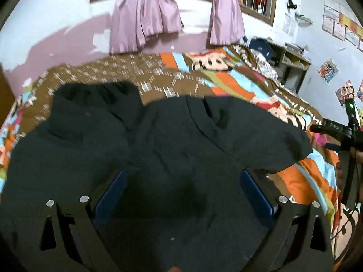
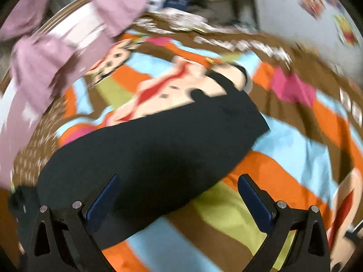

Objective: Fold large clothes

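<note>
A large dark garment (image 1: 158, 140), apparently a hooded sweatshirt, lies spread on a bed covered by a striped cartoon-print bedspread (image 1: 226, 83). Its hood (image 1: 95, 104) sits toward the far left, and one sleeve (image 1: 261, 136) extends to the right.

The left claw (image 1: 181, 181) hovers over the middle of the garment, jaws spread wide, nothing between the blue pads (image 1: 113, 188).

The right claw (image 2: 179, 185) also stands wide open and empty. Its view is heavily blurred. Beneath it a dark sleeve or panel of the garment (image 2: 158, 140) runs diagonally across the bedspread (image 2: 295, 149); whether the claw touches the fabric cannot be told.

Lilac curtains (image 1: 145, 15) hang at a barred window behind the bed. A wooden shelf unit (image 1: 292, 59) stands at the right wall.
</note>
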The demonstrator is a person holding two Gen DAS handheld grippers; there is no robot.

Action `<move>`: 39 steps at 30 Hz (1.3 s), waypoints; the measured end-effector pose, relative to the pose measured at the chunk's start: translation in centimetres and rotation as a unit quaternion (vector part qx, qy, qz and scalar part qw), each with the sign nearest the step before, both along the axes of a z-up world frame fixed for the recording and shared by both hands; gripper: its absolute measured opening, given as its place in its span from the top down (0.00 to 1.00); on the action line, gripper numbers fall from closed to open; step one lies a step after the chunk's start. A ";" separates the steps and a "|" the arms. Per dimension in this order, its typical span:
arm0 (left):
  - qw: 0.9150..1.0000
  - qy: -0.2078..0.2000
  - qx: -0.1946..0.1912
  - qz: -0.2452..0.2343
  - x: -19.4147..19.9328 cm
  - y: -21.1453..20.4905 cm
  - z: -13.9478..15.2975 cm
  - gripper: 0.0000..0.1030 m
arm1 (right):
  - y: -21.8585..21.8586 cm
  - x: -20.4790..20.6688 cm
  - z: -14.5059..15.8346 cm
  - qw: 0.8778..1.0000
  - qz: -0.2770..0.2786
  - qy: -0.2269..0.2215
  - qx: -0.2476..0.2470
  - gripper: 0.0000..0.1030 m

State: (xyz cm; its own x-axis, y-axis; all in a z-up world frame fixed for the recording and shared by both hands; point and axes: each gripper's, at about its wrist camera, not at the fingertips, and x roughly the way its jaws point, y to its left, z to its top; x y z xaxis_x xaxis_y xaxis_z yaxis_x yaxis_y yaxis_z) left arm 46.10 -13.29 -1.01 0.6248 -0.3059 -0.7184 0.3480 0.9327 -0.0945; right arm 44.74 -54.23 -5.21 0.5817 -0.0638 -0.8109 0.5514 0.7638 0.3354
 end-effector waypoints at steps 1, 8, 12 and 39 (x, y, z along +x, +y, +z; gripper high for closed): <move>1.000 0.006 -0.001 0.001 0.6 -0.3 -0.6 0.05 | -1.3 -0.2 -1.2 1.000 -0.019 0.005 0.021 0.00; 1.000 0.022 -0.020 0.010 3.0 -2.1 -3.4 0.05 | -4.7 -1.3 -6.3 0.981 -0.069 -0.058 0.174 0.00; 0.998 0.039 -0.047 0.025 3.7 -2.4 -4.5 0.05 | -4.1 -0.4 -7.0 0.977 -0.047 -0.067 0.198 0.38; 0.992 0.056 -0.078 0.079 -2.9 12.1 1.3 0.05 | 25.1 -3.0 13.5 0.853 0.329 -0.281 -0.293 0.93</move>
State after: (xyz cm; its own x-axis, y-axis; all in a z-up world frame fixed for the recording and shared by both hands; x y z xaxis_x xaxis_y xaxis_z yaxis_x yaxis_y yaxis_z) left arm 43.16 -1.22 0.33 0.5928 -0.3234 -0.7376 0.1788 0.9458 -0.2710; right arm 41.75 -29.09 8.27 0.9339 0.1276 -0.3339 -0.1830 0.9731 -0.1401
